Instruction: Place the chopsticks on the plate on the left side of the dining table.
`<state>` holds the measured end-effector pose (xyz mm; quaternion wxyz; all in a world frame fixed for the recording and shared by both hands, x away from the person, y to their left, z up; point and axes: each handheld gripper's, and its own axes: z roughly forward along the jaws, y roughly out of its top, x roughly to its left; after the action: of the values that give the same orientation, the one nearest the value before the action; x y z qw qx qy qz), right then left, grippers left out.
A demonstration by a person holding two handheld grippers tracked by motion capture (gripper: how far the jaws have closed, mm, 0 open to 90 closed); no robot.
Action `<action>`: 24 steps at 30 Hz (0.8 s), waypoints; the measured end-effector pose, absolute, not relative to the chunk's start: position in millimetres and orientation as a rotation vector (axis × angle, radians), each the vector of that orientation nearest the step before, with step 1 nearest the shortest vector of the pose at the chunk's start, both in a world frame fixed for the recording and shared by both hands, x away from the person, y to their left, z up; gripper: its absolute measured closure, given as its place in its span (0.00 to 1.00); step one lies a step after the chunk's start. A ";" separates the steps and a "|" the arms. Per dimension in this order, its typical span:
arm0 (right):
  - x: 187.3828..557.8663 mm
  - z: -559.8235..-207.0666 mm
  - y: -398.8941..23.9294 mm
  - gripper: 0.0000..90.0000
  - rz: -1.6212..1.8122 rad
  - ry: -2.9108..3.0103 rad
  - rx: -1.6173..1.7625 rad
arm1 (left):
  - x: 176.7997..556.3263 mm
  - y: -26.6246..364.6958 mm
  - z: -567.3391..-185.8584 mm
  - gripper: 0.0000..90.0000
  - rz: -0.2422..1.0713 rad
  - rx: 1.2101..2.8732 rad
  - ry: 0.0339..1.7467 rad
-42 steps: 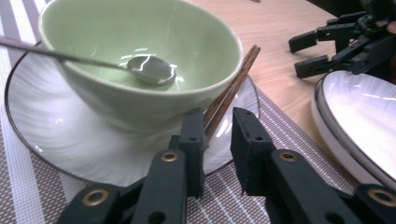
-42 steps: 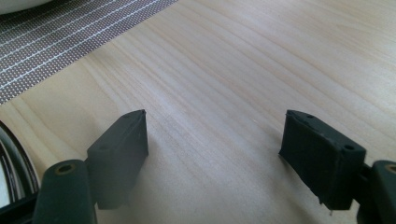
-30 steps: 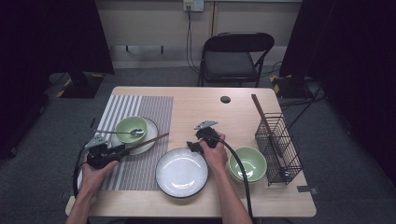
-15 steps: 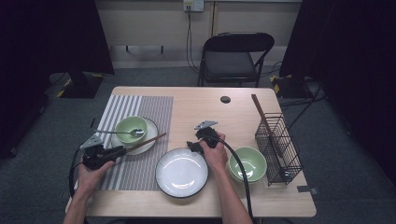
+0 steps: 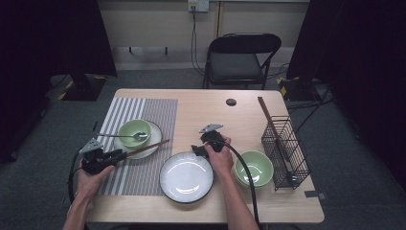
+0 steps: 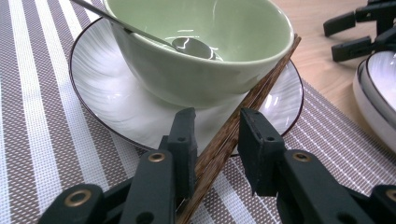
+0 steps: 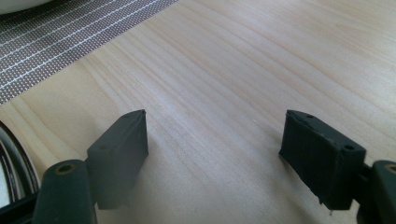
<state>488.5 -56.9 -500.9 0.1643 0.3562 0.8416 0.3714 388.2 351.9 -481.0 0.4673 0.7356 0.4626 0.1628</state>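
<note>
A person sits at a pale wooden table (image 5: 201,103) holding a two-jaw gripper in each hand. The left gripper (image 6: 215,140) lies low over a striped placemat (image 5: 139,112) at the table's left side. A dark wooden chopstick (image 6: 243,116) runs between its jaws, touching the left pad, with a gap to the right pad; the jaws have just been opening, so they are parted and not pressing on it. The chopstick slants up across the rim of a white saucer (image 6: 98,98) and leans against a green bowl (image 6: 201,56) that stands on that saucer. A metal spoon (image 6: 187,45) rests inside the bowl.

The right gripper (image 7: 215,154) rests near the table's middle, its jaws spread wide over bare wood with nothing between them.

Just ahead of the person lies a large white plate (image 5: 186,176), close between the two hands. A second green bowl (image 5: 254,167) sits to its right, and beside that, near the table's right edge, stands a black wire basket (image 5: 285,148) with what seems to be another chopstick slanting out of it. The far half of the table is open. A black folding chair (image 5: 239,60) stands beyond it on grey carpet, in a dim room.
</note>
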 end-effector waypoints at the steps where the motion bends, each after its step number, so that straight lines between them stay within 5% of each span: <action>1: 488.5 -500.9 -56.9 0.25 1.059 2.399 1.015 | 387.9 351.8 -480.0 0.74 0.405 1.806 1.133; 6: 488.5 -500.9 -56.9 0.25 1.059 2.399 1.015 | 385.1 351.0 -472.1 0.62 0.412 1.752 1.139; 14: 488.5 -500.9 -56.9 0.25 1.059 2.399 1.015 | 381.8 336.6 -470.3 0.85 0.304 1.797 1.061; 24: 488.5 -500.9 -56.9 0.25 1.058 2.399 1.015 | 385.2 340.9 -478.6 0.86 0.336 1.812 1.120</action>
<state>488.5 -56.9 -500.9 0.1643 0.3562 0.8415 0.3714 385.2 340.9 -478.6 0.4730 0.7404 0.4575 0.1373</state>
